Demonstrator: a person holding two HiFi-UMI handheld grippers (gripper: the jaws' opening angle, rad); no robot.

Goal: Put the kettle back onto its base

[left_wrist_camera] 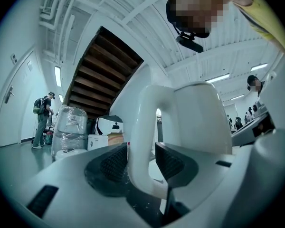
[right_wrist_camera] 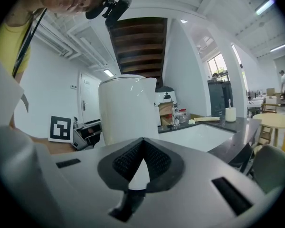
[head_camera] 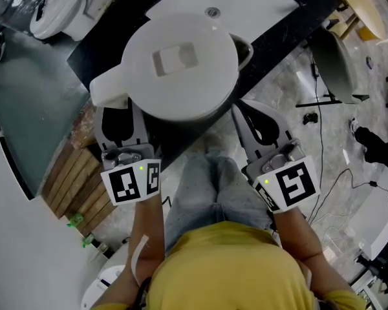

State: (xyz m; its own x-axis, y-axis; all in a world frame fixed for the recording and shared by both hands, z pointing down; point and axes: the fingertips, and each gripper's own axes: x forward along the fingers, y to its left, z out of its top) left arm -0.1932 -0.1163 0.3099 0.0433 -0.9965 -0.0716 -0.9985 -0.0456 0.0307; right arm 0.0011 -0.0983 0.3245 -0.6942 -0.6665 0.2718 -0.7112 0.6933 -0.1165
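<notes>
A white kettle (head_camera: 181,63) stands on the dark counter (head_camera: 90,60), its handle (head_camera: 110,92) pointing toward me at the left. Whatever is under it, including any base, is hidden by its body. My left gripper (head_camera: 121,112) is at the handle. In the left gripper view the handle (left_wrist_camera: 142,127) stands between the ribbed pads (left_wrist_camera: 115,163), which sit apart from it, so the left gripper (left_wrist_camera: 141,163) is open around the handle. My right gripper (head_camera: 246,112) hovers beside the kettle's right side, shut and empty. In the right gripper view the kettle body (right_wrist_camera: 126,108) rises just beyond the right gripper (right_wrist_camera: 142,151).
A white sink (head_camera: 246,5) is set in the counter behind the kettle. A white appliance (head_camera: 64,5) sits at the far left. Wooden slats (head_camera: 77,179) lie below the counter's edge, and a grey chair (head_camera: 336,63) stands at the right. A person (left_wrist_camera: 42,118) stands far off.
</notes>
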